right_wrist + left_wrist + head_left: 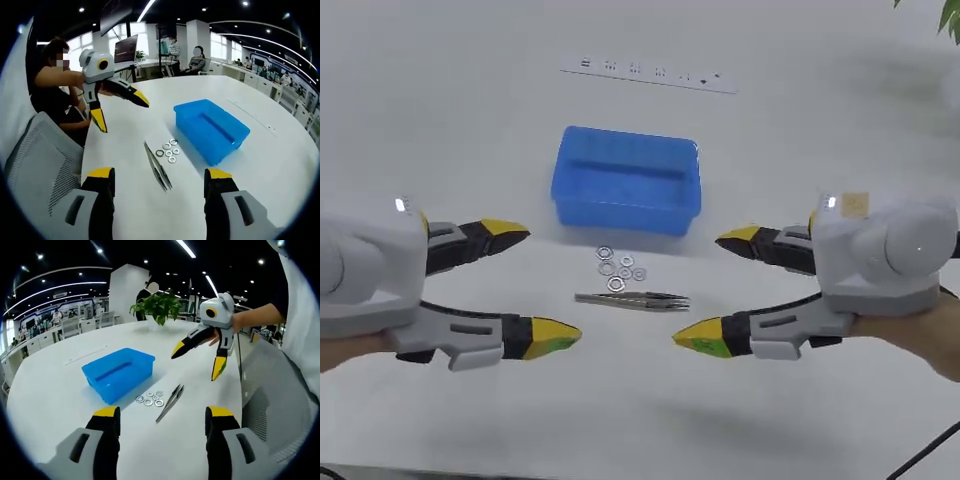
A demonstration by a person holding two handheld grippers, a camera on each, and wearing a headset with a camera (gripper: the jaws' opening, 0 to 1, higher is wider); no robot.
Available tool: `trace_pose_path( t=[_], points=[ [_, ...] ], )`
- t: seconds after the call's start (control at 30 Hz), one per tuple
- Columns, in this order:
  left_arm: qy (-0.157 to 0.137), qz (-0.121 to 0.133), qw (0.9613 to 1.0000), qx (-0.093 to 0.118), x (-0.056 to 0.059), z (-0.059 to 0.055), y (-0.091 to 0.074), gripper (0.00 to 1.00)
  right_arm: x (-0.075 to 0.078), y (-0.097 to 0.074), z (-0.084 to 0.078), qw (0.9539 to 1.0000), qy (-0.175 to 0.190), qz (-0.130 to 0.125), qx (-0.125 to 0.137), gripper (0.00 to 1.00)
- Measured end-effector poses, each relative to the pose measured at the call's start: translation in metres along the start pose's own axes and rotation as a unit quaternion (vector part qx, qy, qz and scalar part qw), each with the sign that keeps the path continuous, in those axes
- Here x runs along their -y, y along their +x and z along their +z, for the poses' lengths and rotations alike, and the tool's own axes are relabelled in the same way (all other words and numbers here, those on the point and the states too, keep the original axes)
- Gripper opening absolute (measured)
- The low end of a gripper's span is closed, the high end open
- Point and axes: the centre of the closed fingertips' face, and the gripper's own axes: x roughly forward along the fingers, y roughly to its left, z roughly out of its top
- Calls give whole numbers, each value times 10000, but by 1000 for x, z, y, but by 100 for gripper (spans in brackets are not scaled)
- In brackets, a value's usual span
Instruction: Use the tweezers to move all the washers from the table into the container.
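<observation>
container blue | washers silver | tweezers grey | table white

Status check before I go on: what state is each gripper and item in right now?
left gripper, jaws open, holding nothing.
right gripper, jaws open, holding nothing.
tweezers, lying flat on the table, not gripped.
washers, loose on the table between tweezers and container.
container, upright, open-topped, no washers seen inside.

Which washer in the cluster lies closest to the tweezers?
The washer at the cluster's near edge, right beside the tweezers in the head view; the rest sit farther back toward the blue container.
</observation>
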Motion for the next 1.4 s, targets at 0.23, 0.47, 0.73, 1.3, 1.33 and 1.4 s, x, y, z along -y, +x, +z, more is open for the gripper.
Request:
trace_pose_path(
  t=[0.23, 0.47, 0.73, 1.3, 1.33, 1.4],
  points=[
    [-85, -117, 9998, 110, 5, 3, 17, 67, -2, 16, 3, 9999, 76, 104, 7, 65],
    [-201, -232, 9994, -171, 6, -9, 31, 61, -5, 27, 0, 9997, 21, 253, -18, 55],
    [230, -382, 9985, -330, 9, -16, 41, 54, -9, 36, -5, 9986, -300, 408, -120, 45],
    [782, -818, 9893, -919, 11, -42, 52, 31, -9, 54, -21, 9920, -767, 718, -701, 26],
    [818, -824, 9886, -959, 10, -43, 52, 30, -7, 55, -21, 9920, -779, 676, -731, 26],
    [912, -846, 9865, -1064, 9, -46, 53, 28, -5, 54, -21, 9911, -847, 667, -783, 23]
  ],
)
